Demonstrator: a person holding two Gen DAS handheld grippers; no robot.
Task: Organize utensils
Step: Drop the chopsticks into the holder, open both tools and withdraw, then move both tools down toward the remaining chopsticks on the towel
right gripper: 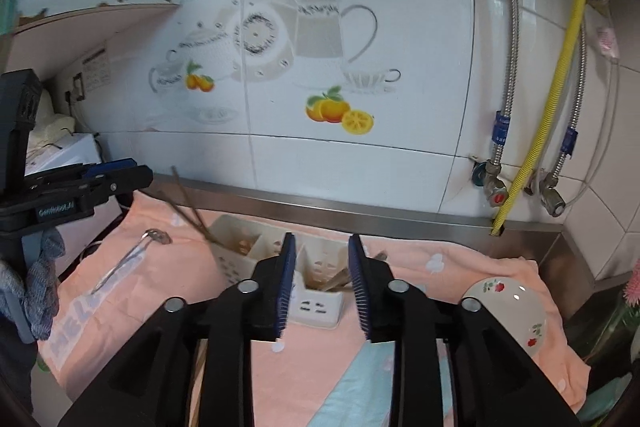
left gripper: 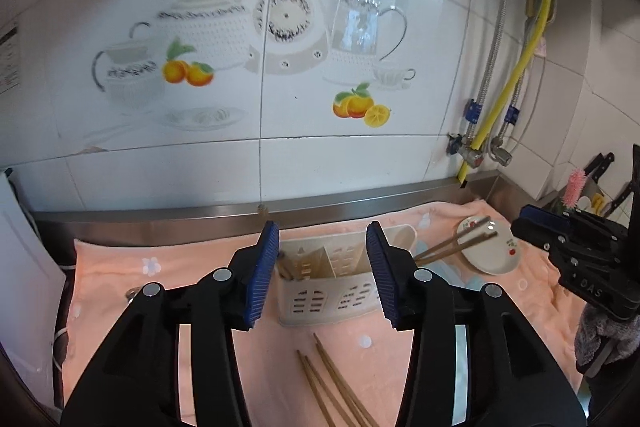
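A cream slotted utensil holder (left gripper: 332,281) stands on the pink towel near the back wall; it also shows in the right wrist view (right gripper: 316,291). Chopsticks lean out of its left compartment (right gripper: 188,203). My left gripper (left gripper: 323,275) is open and empty, held above the towel just in front of the holder. Three loose chopsticks (left gripper: 336,387) lie on the towel below it. More chopsticks (left gripper: 456,241) rest on a small white plate (left gripper: 494,251) to the right. My right gripper (right gripper: 320,287) is open and empty, in front of the holder. A metal spoon (right gripper: 128,257) lies at the left on the towel.
The pink towel (left gripper: 160,267) covers a steel counter against a tiled wall. Pipes, valves and a yellow hose (right gripper: 556,75) stand at the back right. A white appliance (left gripper: 24,267) is at the far left. Knives (left gripper: 600,167) and a pink brush are at the far right.
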